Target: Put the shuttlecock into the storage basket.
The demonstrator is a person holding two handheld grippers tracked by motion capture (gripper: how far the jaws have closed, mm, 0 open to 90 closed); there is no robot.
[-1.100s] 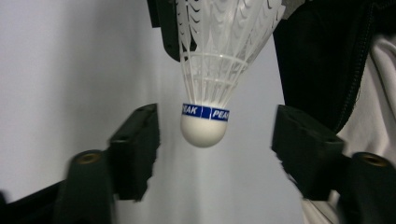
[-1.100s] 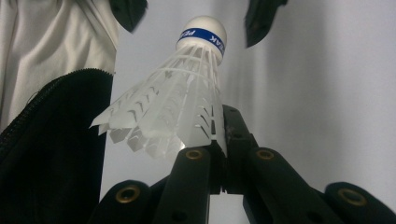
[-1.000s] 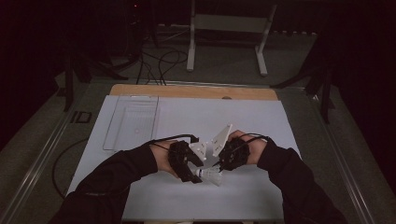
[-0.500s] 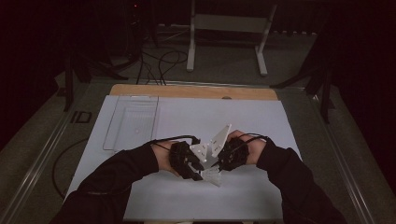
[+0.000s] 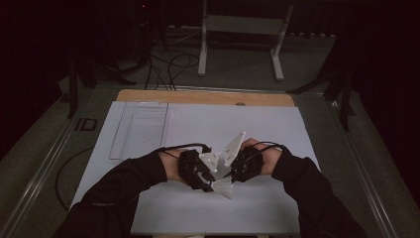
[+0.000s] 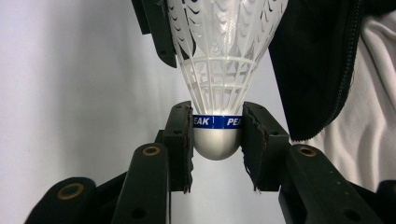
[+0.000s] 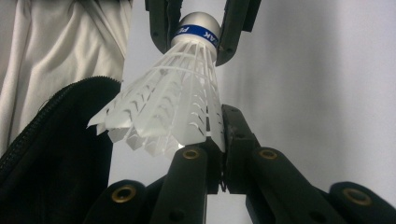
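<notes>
Pinching the shuttlecock (image 6: 217, 70) by its silver cork, my left gripper (image 6: 216, 135) has just been closing and now has both pads pressed on the rounded base, right at the blue printed band, in the middle of the left gripper view. Its white plastic skirt fans up to the top edge of that frame. In the right gripper view the same shuttlecock (image 7: 173, 105) hangs from the upper centre down toward the lower middle, cork farthest from the camera, and my right gripper (image 7: 219, 140) is closed on the skirt's rim at the lower centre, the jaws nearly together with the thin edge between them; they have just eased open slightly. In the high view my left gripper (image 5: 195, 171) and right gripper (image 5: 245, 163) meet tip to tip just below the frame's centre, over the white table sheet (image 5: 277, 129). A clear tray (image 5: 141, 129) lies to the upper left of them, well apart. My dark jacket sleeve (image 6: 317, 65) fills the upper right of the left gripper view.
</notes>
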